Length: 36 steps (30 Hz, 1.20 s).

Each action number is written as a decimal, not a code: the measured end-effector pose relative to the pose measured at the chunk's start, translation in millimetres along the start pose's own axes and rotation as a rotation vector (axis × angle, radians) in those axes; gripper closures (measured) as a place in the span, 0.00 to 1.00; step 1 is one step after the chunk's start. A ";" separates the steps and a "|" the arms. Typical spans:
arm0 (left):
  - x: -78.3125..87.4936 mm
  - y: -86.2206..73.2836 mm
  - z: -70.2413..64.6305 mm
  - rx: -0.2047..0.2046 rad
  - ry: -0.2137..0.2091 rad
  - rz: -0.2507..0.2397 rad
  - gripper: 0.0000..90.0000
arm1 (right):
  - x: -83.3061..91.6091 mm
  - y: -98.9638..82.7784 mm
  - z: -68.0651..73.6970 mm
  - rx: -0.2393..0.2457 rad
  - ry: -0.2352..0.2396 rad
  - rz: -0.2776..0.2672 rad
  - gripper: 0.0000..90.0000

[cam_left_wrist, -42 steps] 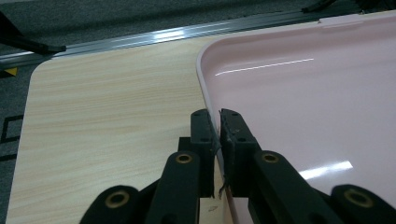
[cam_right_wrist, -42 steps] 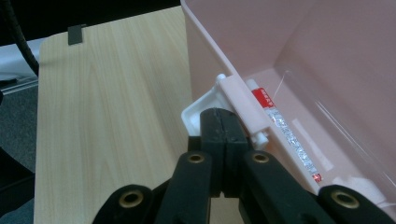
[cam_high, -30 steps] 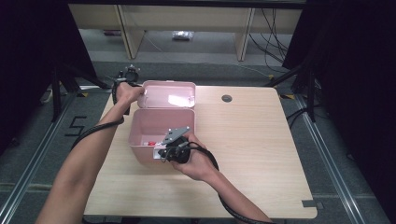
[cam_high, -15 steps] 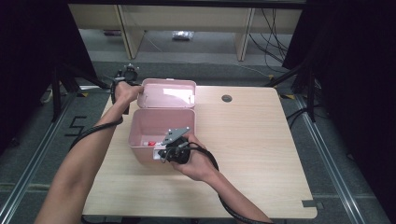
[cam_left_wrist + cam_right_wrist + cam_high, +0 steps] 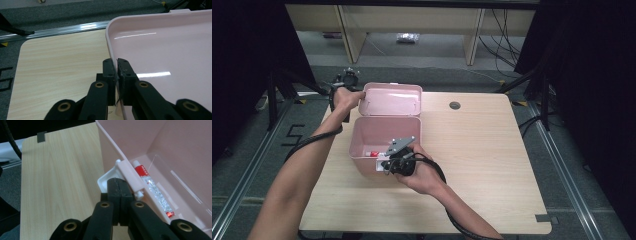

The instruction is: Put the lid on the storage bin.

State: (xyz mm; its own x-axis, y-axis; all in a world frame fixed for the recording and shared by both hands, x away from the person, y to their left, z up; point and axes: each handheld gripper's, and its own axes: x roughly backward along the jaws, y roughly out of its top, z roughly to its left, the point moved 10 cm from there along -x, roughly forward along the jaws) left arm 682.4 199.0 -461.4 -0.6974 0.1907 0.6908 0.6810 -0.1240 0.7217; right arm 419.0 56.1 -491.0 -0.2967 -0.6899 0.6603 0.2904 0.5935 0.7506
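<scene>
A pink box (image 5: pixel 362 145) stands on the table with its hinged lid (image 5: pixel 392 100) thrown back. A red and white tube (image 5: pixel 373 153) lies on the box's floor, along the front wall (image 5: pixel 152 187). My left gripper (image 5: pixel 361 95) is at the lid's left edge. In the left gripper view its jaws (image 5: pixel 117 61) pinch the lid's rim (image 5: pixel 111 42). My right gripper (image 5: pixel 387 162) is at the box's front wall. Its jaws (image 5: pixel 119 180) stand shut, tips against the white latch (image 5: pixel 103 178), and nothing shows between them.
The wooden table (image 5: pixel 492 150) stretches bare to the right of the box, with a round cable hole (image 5: pixel 455 105) near its far edge and a grey tape mark (image 5: pixel 544 218) at its near right corner. Floor rails and shelves lie beyond the table.
</scene>
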 end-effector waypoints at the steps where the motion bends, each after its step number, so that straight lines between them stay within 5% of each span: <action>1: 2.0 -1.9 -0.7 0.023 0.010 0.016 0.95 | 0.0 0.0 0.0 0.000 0.000 0.000 1.00; 5: 4.5 -1.0 -1.1 0.019 0.007 0.010 0.95 | 0.0 0.8 -2.0 0.034 -0.004 -0.003 1.00; 14: 8.4 1.1 -1.8 0.020 0.008 -0.008 0.95 | 0.0 0.4 -1.1 0.031 -0.002 0.001 1.00; 16: 9.6 2.1 -2.1 0.018 0.009 -0.017 0.96 | -0.1 -0.4 1.2 -0.002 0.004 0.004 1.00; 36: 22.1 7.8 -3.9 0.012 -0.006 -0.062 0.96 | 0.5 -1.0 1.2 0.016 0.008 0.014 1.00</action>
State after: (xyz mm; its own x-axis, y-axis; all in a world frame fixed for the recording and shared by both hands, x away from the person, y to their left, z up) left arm 671.4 198.5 -440.3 -0.7370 0.2038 0.6444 0.6390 -0.1005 0.7626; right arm 417.5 55.6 -491.4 -0.2851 -0.6846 0.6709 0.2800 0.6099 0.7413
